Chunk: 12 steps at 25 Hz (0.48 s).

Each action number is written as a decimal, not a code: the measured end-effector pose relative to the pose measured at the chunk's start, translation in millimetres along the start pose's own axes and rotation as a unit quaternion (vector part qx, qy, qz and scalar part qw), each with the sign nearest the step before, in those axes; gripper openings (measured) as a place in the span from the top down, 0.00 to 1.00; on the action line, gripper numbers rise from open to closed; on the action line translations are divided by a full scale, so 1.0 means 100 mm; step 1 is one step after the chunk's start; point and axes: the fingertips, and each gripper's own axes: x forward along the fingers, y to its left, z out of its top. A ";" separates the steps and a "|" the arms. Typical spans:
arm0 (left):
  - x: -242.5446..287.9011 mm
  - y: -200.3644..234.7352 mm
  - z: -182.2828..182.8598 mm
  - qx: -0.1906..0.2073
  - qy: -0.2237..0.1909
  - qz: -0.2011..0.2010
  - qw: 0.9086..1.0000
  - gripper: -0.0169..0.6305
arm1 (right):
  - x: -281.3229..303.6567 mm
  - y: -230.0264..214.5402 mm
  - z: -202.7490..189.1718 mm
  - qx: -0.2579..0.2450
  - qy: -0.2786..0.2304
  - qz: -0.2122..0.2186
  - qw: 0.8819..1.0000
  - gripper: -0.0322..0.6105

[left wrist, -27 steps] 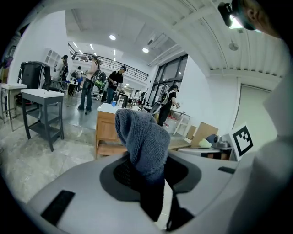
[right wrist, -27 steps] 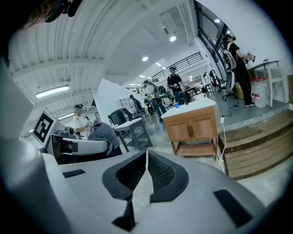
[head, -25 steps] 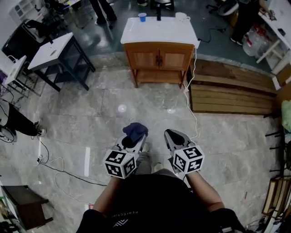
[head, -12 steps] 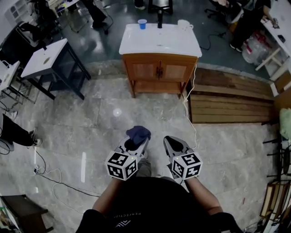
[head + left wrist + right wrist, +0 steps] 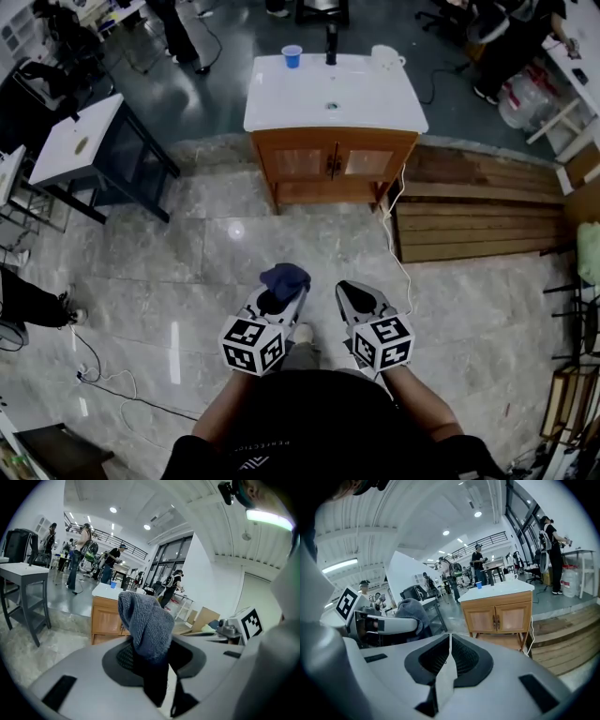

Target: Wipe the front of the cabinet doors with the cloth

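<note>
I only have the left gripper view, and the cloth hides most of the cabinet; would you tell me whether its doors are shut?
Observer: Yes, both cabinet doors are shut, handles side by side at the middle.
Operator: Thank you. Is the right gripper carrying anything?
Observer: No, the right gripper has its jaws together with nothing between them.
Operator: Is anything lying in my path?
Observer: A white cable trails over the floor from the right side of the cabinet toward the person.
</note>
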 end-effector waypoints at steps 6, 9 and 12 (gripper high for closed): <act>0.13 0.43 0.12 -0.003 0.007 -0.006 1.000 0.77 | 0.41 0.01 0.15 -0.002 0.009 -0.013 1.000 0.89; 0.21 0.63 0.14 -0.009 0.007 -0.005 1.000 0.77 | 0.53 -0.01 0.18 0.000 0.015 -0.024 1.000 0.89; 0.35 0.75 0.16 -0.015 0.010 -0.006 1.000 0.77 | 0.62 -0.11 0.25 -0.003 0.020 -0.030 0.999 0.89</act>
